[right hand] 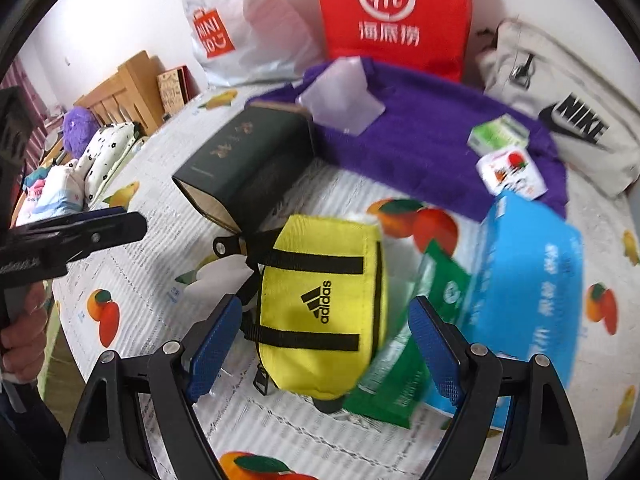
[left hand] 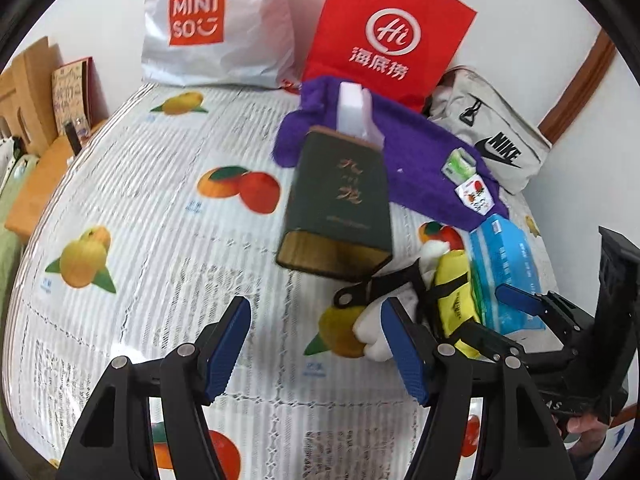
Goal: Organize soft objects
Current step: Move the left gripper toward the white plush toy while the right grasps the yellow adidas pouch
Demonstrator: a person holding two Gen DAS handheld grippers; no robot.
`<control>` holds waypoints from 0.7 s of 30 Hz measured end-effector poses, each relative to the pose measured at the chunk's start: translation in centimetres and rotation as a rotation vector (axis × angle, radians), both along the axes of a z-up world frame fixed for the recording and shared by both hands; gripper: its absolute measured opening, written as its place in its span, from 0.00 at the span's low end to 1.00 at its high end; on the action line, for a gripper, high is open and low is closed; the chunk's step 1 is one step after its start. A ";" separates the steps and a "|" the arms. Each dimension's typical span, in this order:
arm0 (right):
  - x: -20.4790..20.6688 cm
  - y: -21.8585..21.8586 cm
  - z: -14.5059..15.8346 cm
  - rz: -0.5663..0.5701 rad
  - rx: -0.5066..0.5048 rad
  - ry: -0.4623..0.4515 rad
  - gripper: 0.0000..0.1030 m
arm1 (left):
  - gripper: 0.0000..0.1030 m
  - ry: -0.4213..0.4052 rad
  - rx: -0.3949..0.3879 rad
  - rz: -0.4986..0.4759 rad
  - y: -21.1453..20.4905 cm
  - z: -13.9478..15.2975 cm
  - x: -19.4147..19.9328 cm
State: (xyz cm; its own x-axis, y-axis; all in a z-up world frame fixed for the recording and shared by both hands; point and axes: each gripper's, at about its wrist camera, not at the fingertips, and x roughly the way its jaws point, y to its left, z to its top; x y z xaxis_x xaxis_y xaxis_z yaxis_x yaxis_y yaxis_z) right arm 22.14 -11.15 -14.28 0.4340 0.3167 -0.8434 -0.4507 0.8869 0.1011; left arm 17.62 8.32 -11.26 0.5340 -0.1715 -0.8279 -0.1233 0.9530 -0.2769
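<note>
On the fruit-print bed sheet (left hand: 160, 220) lies a yellow Adidas pouch (right hand: 320, 300) with black straps. My right gripper (right hand: 324, 344) hangs open just above it, one blue pad on each side, neither touching it. In the left wrist view the same pouch (left hand: 452, 292) sits to the right, with a white soft thing (left hand: 376, 332) beside it. My left gripper (left hand: 316, 344) is open over bare sheet, holding nothing. A purple towel (right hand: 420, 136) lies behind, carrying a white block (right hand: 340, 96) and two small tissue packs (right hand: 498, 134).
A dark green box (left hand: 340, 204) stands left of the towel. A blue tissue pack (right hand: 524, 292) and a green wipes pack (right hand: 400, 380) lie right of the pouch. Red bag (left hand: 388, 32), Miniso bag (left hand: 208, 28) and white Nike bag (left hand: 492, 136) line the wall.
</note>
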 end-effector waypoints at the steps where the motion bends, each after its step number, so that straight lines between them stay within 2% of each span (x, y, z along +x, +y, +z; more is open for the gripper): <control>1: 0.3 0.2 -0.4 0.000 -0.010 0.010 0.82 | 0.64 0.003 -0.004 -0.001 0.1 -0.2 0.0; 7: 1.8 0.9 -2.0 -0.009 -0.025 0.056 0.82 | 0.64 -0.006 0.007 -0.017 0.6 -0.7 0.3; 12: 1.9 2.0 -2.4 0.001 -0.061 0.040 0.83 | 0.64 0.025 -0.005 -0.012 1.0 -1.6 0.9; 18: 1.1 2.2 -1.8 0.040 -0.032 0.004 0.71 | 0.64 0.045 0.001 -0.018 0.6 -2.1 0.8; 19: 1.1 1.8 -1.6 0.040 -0.008 0.012 0.67 | 0.64 0.041 0.002 -0.023 0.5 -2.0 0.7; 21: 0.9 1.2 -1.1 0.033 0.015 0.016 0.66 | 0.64 0.030 0.006 -0.037 0.2 -1.8 0.6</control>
